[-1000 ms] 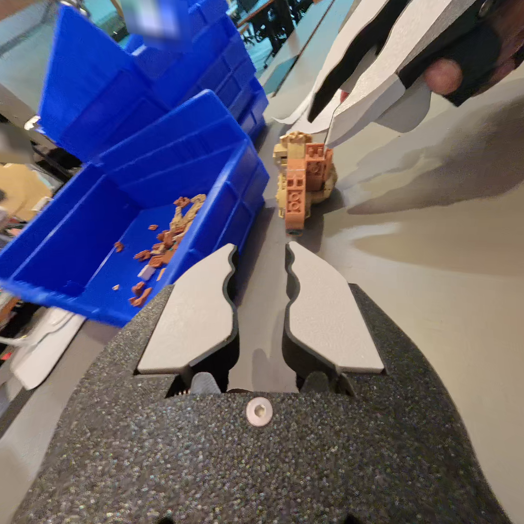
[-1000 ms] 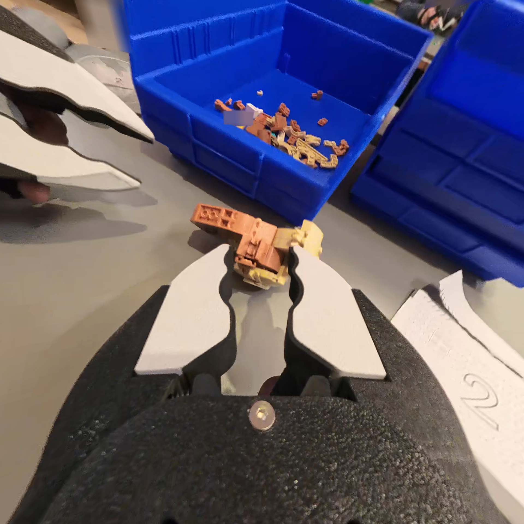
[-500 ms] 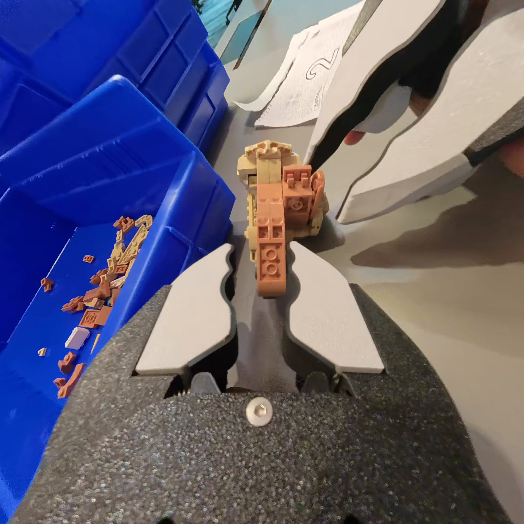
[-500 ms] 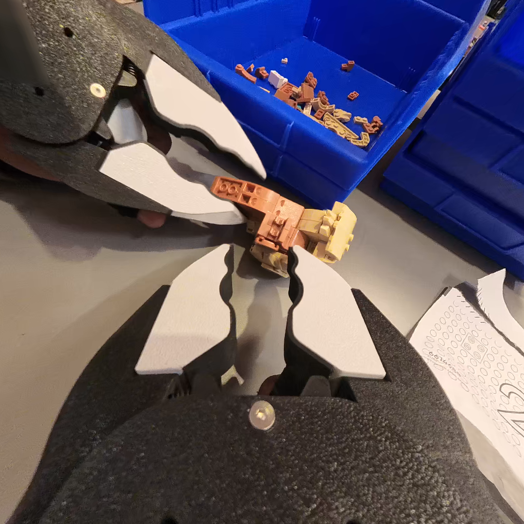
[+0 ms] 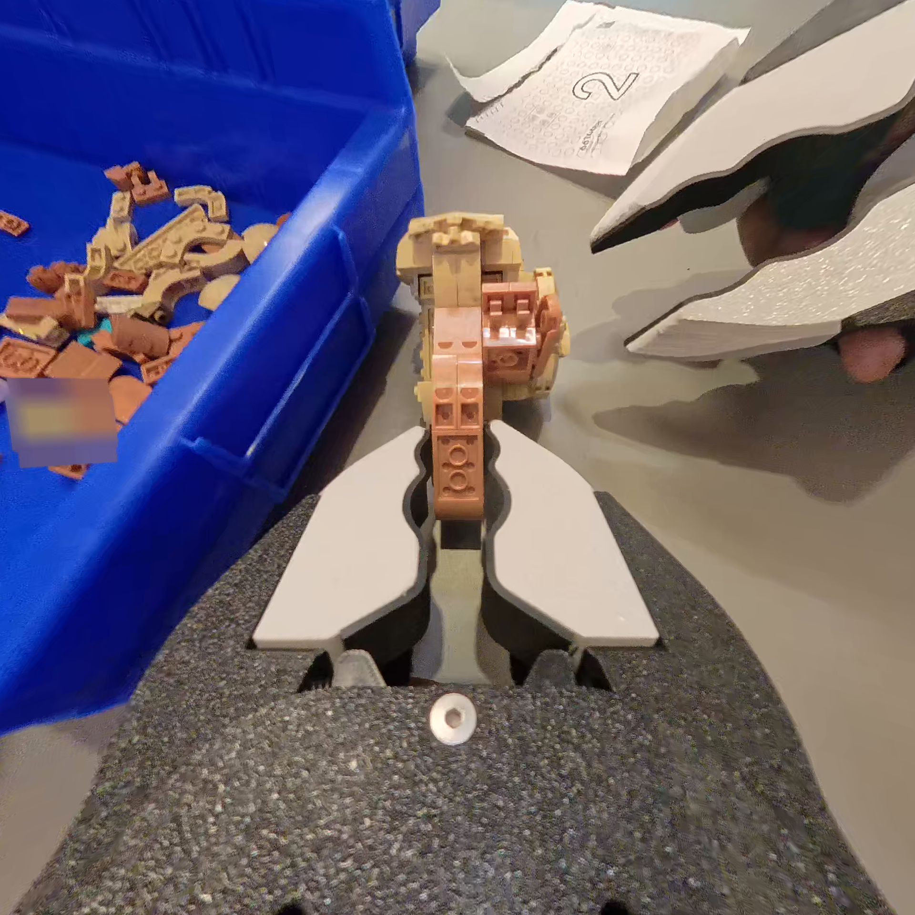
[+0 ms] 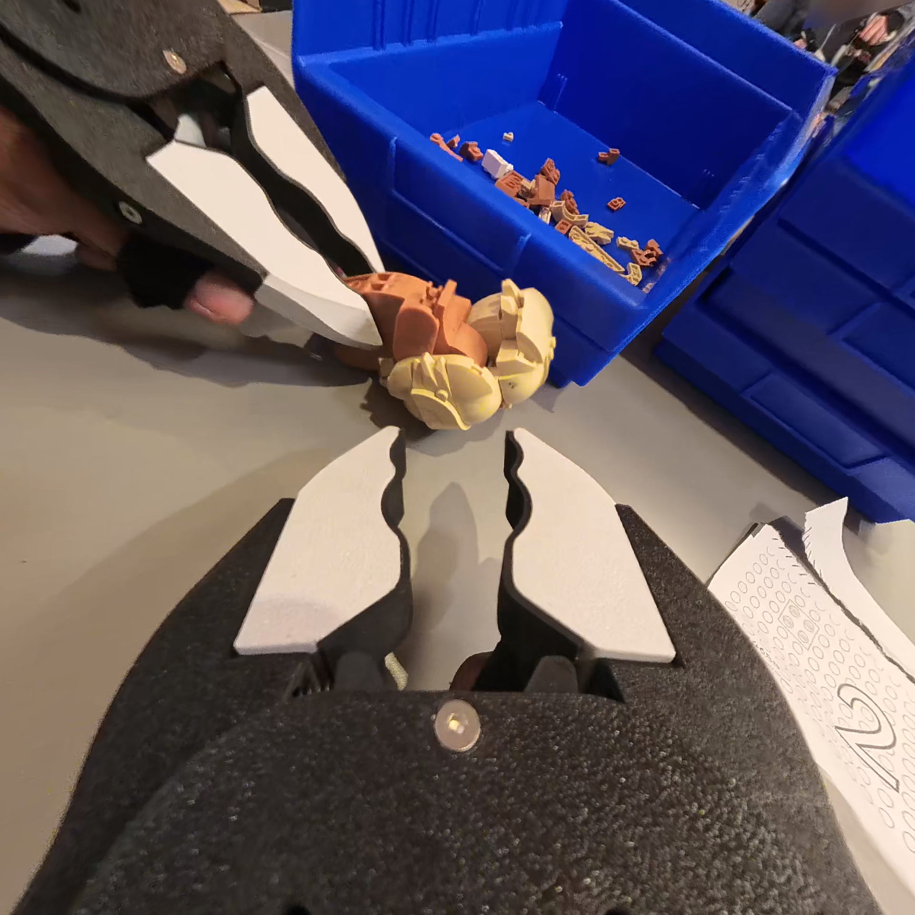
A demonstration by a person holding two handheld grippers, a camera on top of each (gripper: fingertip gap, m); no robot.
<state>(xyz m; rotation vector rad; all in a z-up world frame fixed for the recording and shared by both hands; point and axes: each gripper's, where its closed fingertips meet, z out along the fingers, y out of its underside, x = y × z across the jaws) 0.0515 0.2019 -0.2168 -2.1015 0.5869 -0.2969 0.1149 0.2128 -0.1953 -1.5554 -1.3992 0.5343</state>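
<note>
Evidently the left claw (image 5: 458, 475) pinches the brown tail end of the brick model (image 5: 475, 317), both pads pressing its sides, which steadies it on the grey desk (image 5: 693, 569) beside the blue bin (image 5: 297, 346) of loose bricks (image 5: 124, 277). Near it, the right claw (image 6: 453, 438) is spread and holds nothing, just short of the model's tan side.

I see a grey table (image 6: 148, 485) carrying everything. At its 12 o'clock in my right wrist view sits a blue bin (image 6: 520, 237), with more blue bins (image 6: 817, 346) at 2 o'clock just beside it. A tan-and-brown brick model (image 6: 460, 356) rests on the tabletop close to the first bin's front wall. Torn white printed paper (image 6: 817, 658) lies flat at 4 o'clock.
</note>
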